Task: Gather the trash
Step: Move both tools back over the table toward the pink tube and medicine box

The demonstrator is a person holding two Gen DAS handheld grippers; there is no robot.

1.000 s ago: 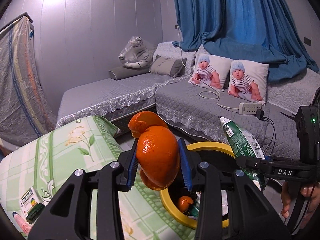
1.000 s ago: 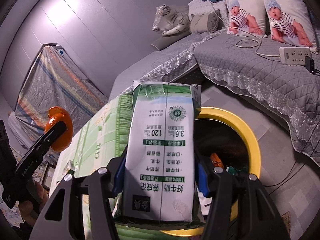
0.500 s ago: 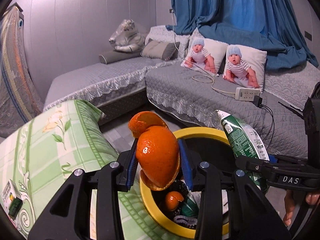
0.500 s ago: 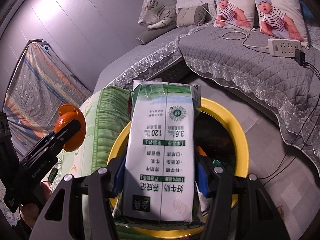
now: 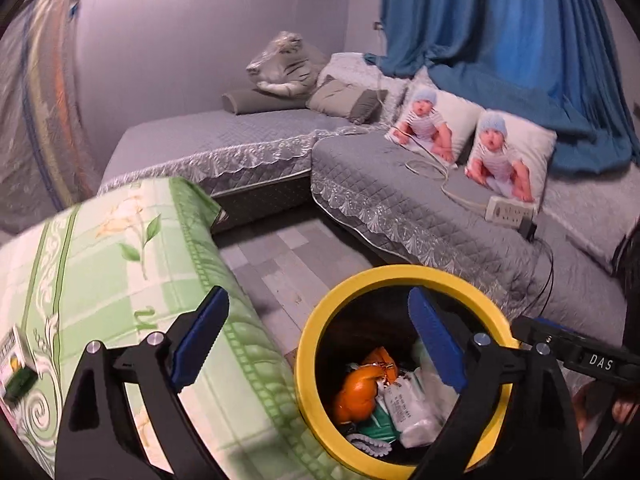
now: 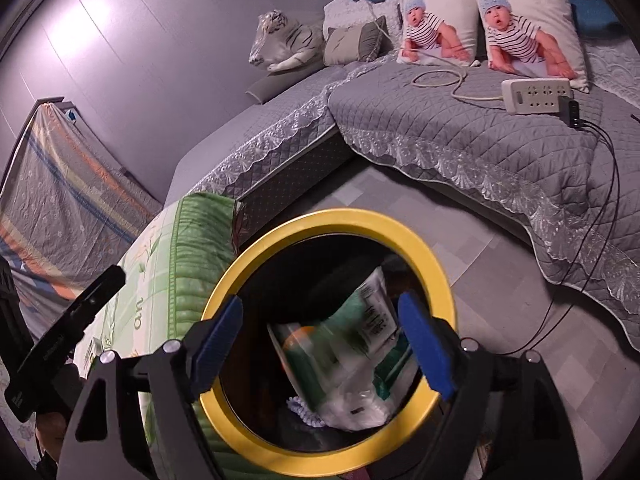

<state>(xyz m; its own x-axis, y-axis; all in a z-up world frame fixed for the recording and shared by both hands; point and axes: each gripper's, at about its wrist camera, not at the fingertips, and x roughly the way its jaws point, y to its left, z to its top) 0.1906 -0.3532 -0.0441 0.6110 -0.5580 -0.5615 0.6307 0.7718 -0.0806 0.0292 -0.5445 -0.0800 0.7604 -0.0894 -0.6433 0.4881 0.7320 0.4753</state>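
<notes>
here, green floral tablecloth (image 5: 100, 264), grey sofa (image 5: 420, 216), yellow-rimmed bin (image 5: 360, 284), both hand-held grippers just opened, empty

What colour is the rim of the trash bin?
Yellow. The trash bin's rim is bright yellow around a dark inside, clearest in the right wrist view.

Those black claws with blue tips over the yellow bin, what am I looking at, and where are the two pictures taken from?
They are hand-held claws, one per hand, each with a camera looking along its fingers. One picture is from the left claw, the other from the right claw. Both have just been opening and are empty. Below them stands a yellow-rimmed bin holding orange peel and a green and white milk bag, blurred. Beside the bin is a green floral-covered table, with a grey sofa behind.
</notes>
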